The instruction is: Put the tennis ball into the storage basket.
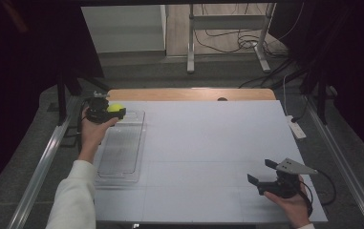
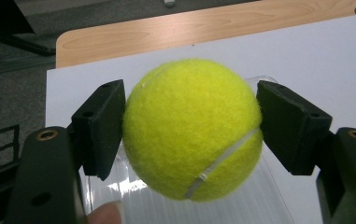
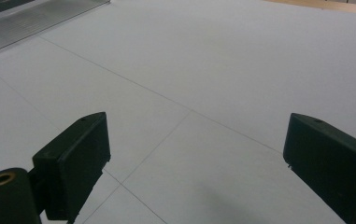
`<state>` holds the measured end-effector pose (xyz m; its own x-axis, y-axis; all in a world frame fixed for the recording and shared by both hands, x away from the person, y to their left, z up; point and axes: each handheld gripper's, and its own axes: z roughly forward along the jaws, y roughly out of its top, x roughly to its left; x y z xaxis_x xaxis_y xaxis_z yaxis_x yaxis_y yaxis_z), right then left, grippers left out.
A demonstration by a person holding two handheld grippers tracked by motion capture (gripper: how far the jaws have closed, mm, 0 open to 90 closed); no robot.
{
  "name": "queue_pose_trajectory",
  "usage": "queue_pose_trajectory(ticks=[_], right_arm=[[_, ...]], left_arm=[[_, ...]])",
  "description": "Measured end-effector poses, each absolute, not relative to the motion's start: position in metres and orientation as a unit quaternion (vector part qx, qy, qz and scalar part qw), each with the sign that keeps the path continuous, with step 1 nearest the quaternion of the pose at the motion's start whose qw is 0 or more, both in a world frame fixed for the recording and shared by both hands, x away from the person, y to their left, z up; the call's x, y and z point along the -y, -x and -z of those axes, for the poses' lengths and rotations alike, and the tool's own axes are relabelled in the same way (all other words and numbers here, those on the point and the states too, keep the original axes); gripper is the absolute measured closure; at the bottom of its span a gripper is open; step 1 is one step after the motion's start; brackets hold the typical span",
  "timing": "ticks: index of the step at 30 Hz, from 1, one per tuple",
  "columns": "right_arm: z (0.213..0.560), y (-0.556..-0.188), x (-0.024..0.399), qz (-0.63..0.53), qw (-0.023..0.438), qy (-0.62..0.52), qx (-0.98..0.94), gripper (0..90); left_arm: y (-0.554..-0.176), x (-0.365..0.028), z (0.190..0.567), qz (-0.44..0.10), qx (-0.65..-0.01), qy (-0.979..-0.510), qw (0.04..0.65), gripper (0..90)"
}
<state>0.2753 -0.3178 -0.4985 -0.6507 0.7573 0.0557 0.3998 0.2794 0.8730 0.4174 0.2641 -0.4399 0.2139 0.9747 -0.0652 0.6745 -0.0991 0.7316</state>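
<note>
My left gripper point(image 1: 115, 113) pinches the tennis ball point(image 1: 115, 108) over the clear tray's point(image 1: 122, 164) far end; my right gripper point(image 1: 261, 172), jaws spread, sits well apart from the tray.

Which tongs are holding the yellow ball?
The left tongs, over the clear tray, squeeze the tennis ball. The right tongs are open, holding nothing.

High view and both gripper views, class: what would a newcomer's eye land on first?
The bright yellow tennis ball, clamped in the left gripper above the far end of the clear tray at the table's left. Next, the right gripper, jaws wide apart over the bare white table at the near right.
</note>
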Motion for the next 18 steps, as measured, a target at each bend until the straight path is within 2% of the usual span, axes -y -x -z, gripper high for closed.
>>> queue_pose_trajectory(ticks=[18], right_arm=[[0.499, -0.275, 0.318, -0.471, 0.19, -0.374, -0.777, 7.4]], left_arm=[[-0.424, -0.266, 0.452, -0.218, -0.594, -0.714, 0.301, 27.5]])
